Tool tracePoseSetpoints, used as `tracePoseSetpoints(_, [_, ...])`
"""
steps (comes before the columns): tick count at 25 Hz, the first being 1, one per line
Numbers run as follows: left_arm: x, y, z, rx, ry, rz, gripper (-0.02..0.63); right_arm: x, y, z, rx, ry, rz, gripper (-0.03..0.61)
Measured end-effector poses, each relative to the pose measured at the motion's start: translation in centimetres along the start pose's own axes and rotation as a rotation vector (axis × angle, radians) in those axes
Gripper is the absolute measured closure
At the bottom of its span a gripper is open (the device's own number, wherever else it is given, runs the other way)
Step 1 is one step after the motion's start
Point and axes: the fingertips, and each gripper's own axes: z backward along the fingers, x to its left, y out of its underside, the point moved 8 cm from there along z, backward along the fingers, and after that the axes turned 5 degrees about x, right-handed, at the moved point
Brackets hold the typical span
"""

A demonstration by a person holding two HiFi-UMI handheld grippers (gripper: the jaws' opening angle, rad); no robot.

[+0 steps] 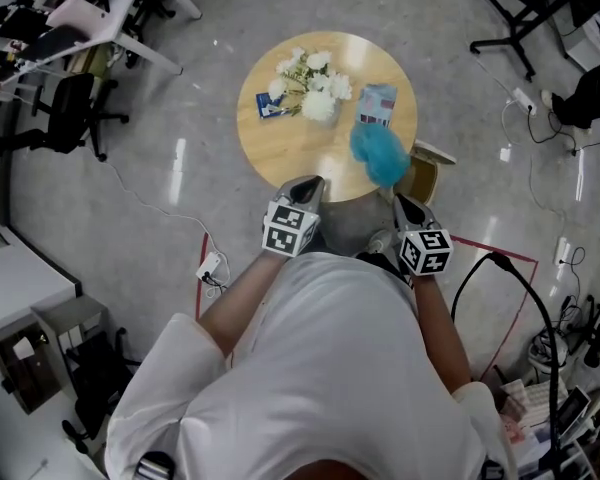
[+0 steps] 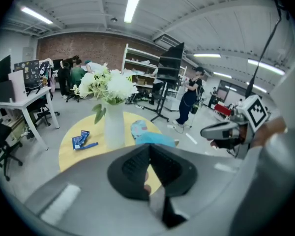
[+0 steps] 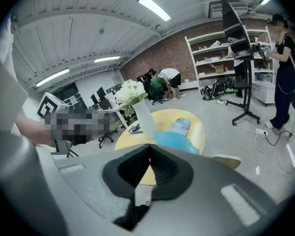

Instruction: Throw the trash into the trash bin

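Observation:
A round wooden table (image 1: 280, 143) carries a vase of white flowers (image 1: 315, 88), a small blue wrapper (image 1: 272, 109), a patterned packet (image 1: 378, 105) and a crumpled cyan bundle (image 1: 380, 155) at its near right edge. A brown bin (image 1: 427, 168) with a pale lid stands on the floor beside the table's right side. My left gripper (image 1: 305, 190) is shut and empty, just short of the table's near edge. My right gripper (image 1: 408, 208) is also shut and empty, near the bin. In the left gripper view the shut jaws (image 2: 148, 163) face the vase (image 2: 114, 127) and wrapper (image 2: 82, 140). The right gripper view has its shut jaws (image 3: 150, 166) below the cyan bundle (image 3: 174, 141).
Office chairs (image 1: 70, 113) and a white desk (image 1: 100, 13) stand at the far left, black stands (image 1: 510, 28) at the far right. Cables (image 1: 520, 298) and red floor tape lie near my right side. People (image 2: 189, 100) stand farther off in the room.

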Motion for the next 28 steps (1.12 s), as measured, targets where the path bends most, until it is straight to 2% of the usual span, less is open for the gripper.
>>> tracePoseSetpoints(12, [3.6, -1.0, -0.4, 0.008, 0.023, -0.005, 0.607, 1.8, -2.2, -2.7, -0.003, 0.005, 0.002, 0.578])
tracePoseSetpoints(28, [10.9, -1.3, 0.9, 0.046, 0.028, -0.027, 0.607, 6.0, -3.7, -8.1, 0.016, 0.010, -0.027, 0.578])
